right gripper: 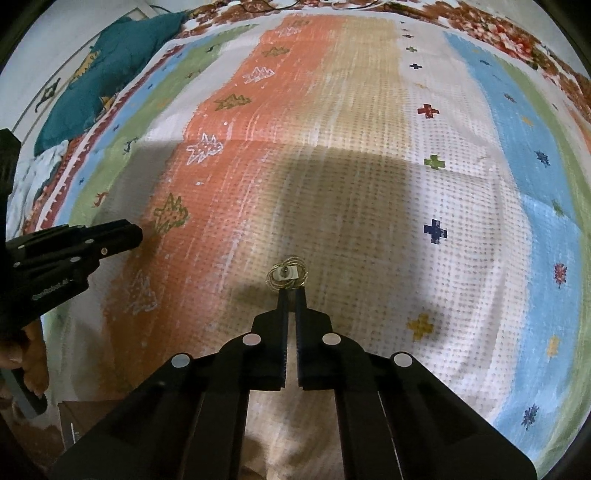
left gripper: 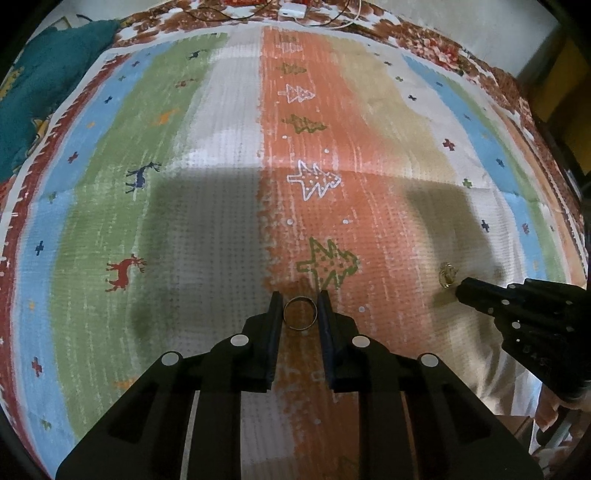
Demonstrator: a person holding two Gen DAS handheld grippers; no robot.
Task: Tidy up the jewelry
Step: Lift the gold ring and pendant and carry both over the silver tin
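A thin metal ring (left gripper: 300, 313) sits between the fingers of my left gripper (left gripper: 300, 297) over the orange stripe of the patterned cloth (left gripper: 221, 221); both fingers touch its sides. A gold hoop earring with a small square stud (right gripper: 288, 276) lies at the tips of my right gripper (right gripper: 291, 291), whose fingers are nearly together and pinch its near edge. The earring also shows in the left wrist view (left gripper: 448, 275), right at the right gripper's tip (left gripper: 461, 290). The left gripper shows at the left of the right wrist view (right gripper: 135, 234).
The striped cloth with tree, deer and cross motifs covers a bed. A teal pillow (left gripper: 44, 96) lies at the far left. A white charger and cables (left gripper: 293, 9) lie at the far edge. A person's hand (right gripper: 22, 354) holds the left gripper.
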